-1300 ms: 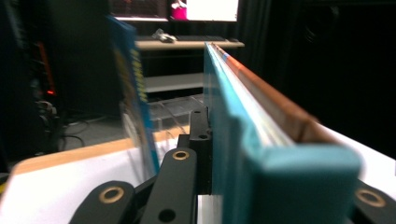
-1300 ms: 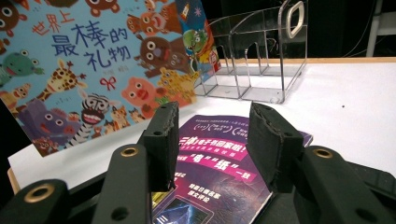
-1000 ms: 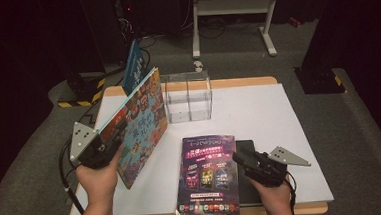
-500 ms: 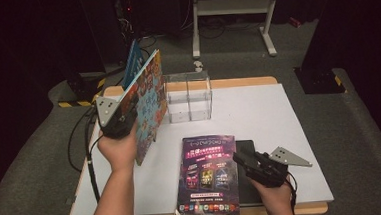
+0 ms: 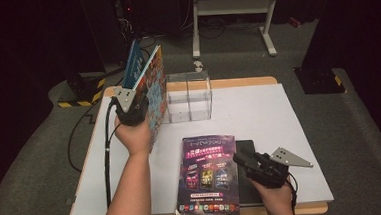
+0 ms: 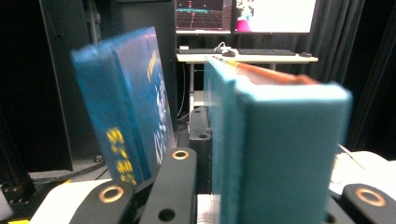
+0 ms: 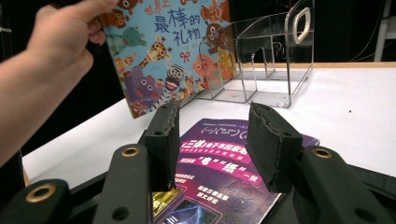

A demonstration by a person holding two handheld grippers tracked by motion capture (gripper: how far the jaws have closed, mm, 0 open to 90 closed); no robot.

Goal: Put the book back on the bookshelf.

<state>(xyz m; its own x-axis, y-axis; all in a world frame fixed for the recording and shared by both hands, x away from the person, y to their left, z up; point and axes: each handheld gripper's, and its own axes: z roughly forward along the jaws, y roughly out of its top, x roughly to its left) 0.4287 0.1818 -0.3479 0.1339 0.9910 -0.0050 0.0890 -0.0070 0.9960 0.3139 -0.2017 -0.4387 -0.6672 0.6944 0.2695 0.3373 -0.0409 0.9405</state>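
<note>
A: Our left tool (image 5: 131, 107) is clamped on the picture book (image 5: 156, 97), holding it upright by its edge, just left of the clear rack (image 5: 189, 95). A blue book (image 6: 128, 107) leans just beyond it, off the table's (image 5: 279, 112) far left corner.

B: We judge that the book could swing in so narrow a grip and knock that blue one, or catch the rack wall and shove it.

A: The left forearm reaches forward, wrist raised, tool pointing away from us. Our right tool (image 7: 212, 140) rests low over the purple magazine (image 5: 207, 174), jaws partly apart, gripping nothing
</note>
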